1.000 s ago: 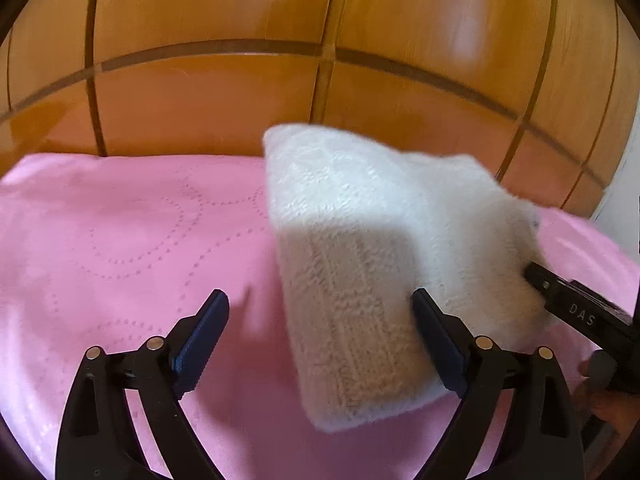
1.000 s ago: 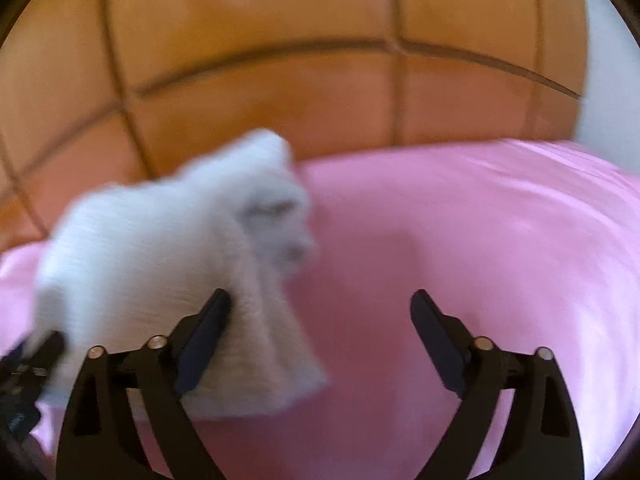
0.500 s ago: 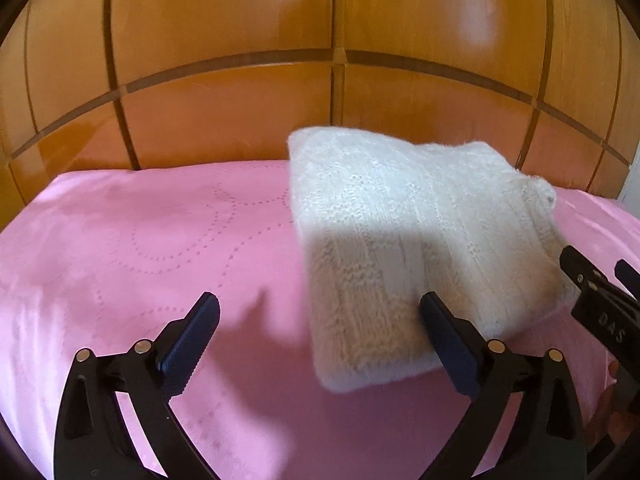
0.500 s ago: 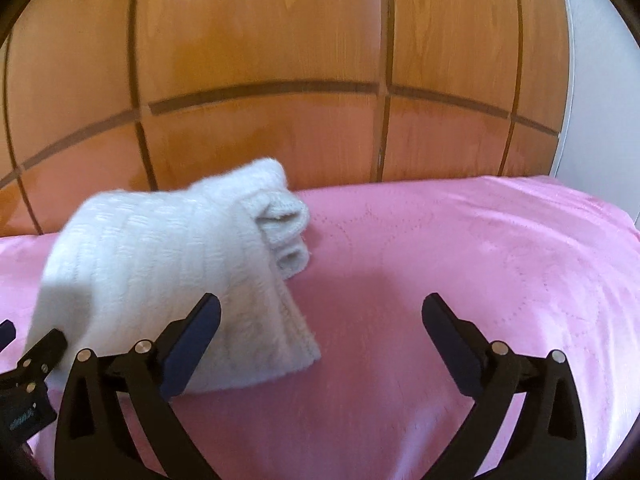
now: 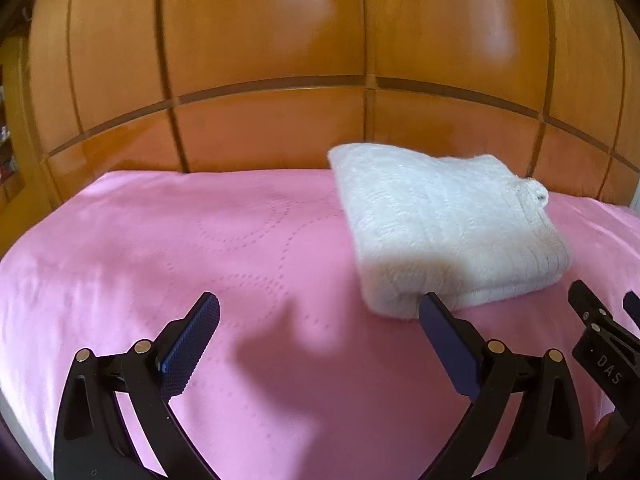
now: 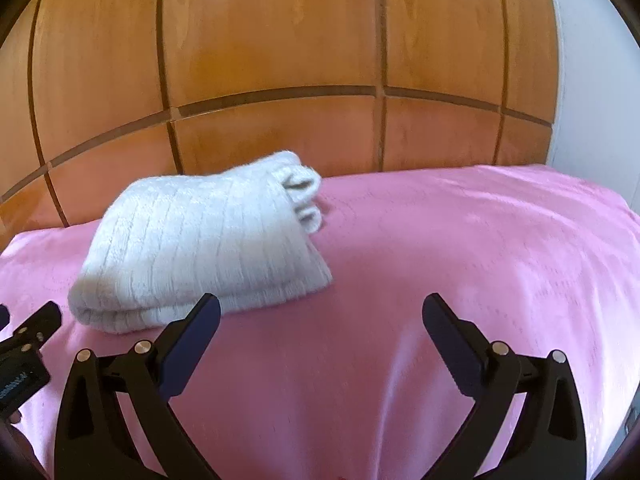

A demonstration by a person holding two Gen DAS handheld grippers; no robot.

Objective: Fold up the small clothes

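Note:
A white knitted garment lies folded into a thick rectangle on the pink bedspread, close to the wooden headboard. It also shows in the right wrist view, left of centre. My left gripper is open and empty, just short of the bundle's near left corner. My right gripper is open and empty, in front of the bundle's right end. Neither touches the garment.
A glossy wooden panelled headboard stands right behind the bed. A white wall is at the far right. The right gripper's tip shows at the edge of the left wrist view. The bedspread spreads to both sides of the bundle.
Both grippers have pulled back from the folded garment, which now lies farther away and still on the bed. Both stayed open throughout.

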